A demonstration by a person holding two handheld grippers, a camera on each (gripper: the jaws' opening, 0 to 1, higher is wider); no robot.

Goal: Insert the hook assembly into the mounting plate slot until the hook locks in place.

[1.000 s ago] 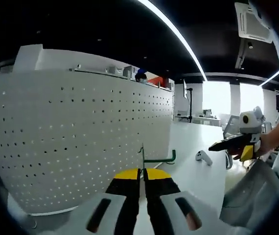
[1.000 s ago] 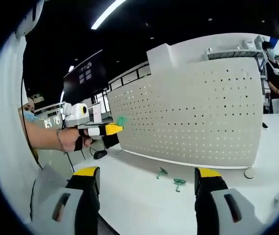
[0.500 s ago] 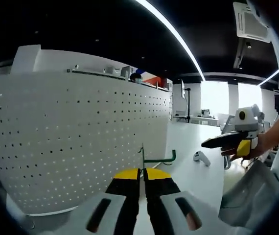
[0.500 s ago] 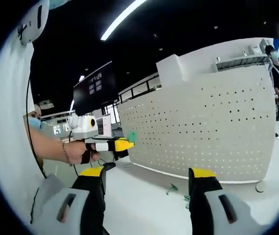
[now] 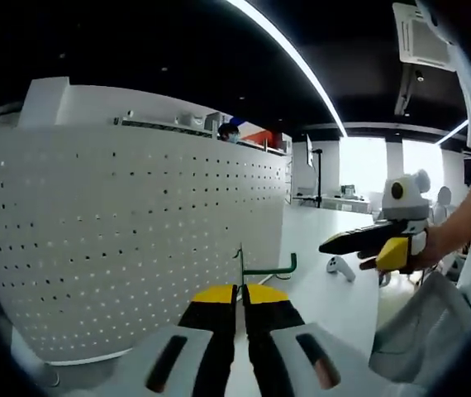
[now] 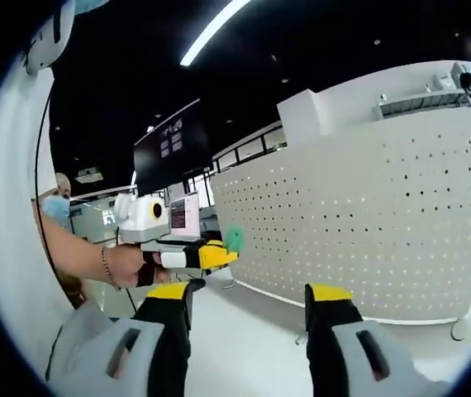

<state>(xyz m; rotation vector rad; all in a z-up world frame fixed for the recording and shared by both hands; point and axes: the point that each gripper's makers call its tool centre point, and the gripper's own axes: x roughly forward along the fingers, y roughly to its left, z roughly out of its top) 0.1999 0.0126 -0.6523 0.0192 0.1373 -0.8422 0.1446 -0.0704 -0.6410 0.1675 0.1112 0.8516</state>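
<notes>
In the left gripper view my left gripper [image 5: 241, 291] is shut on the green hook [image 5: 262, 268], whose thin stem rises between the yellow tips and whose arm points right. The white perforated mounting plate [image 5: 120, 240] stands just left of the hook. My right gripper [image 5: 368, 241] comes in from the right, held in a hand. In the right gripper view my right gripper [image 6: 248, 296] stands open with nothing between its fingers. Beyond it my left gripper [image 6: 211, 255] holds the green hook [image 6: 234, 240] close to the plate [image 6: 376, 231].
A white table [image 5: 335, 298] carries the plate. A small white object [image 5: 343, 266] lies on it to the right. A person stands behind the plate [image 5: 229, 131]. A dark screen [image 6: 168, 147] hangs at the back in the right gripper view.
My right gripper has moved closer to the left gripper and narrowed its opening a little. The right gripper view has tilted up, losing the green hooks on the table. The left gripper stays still.
</notes>
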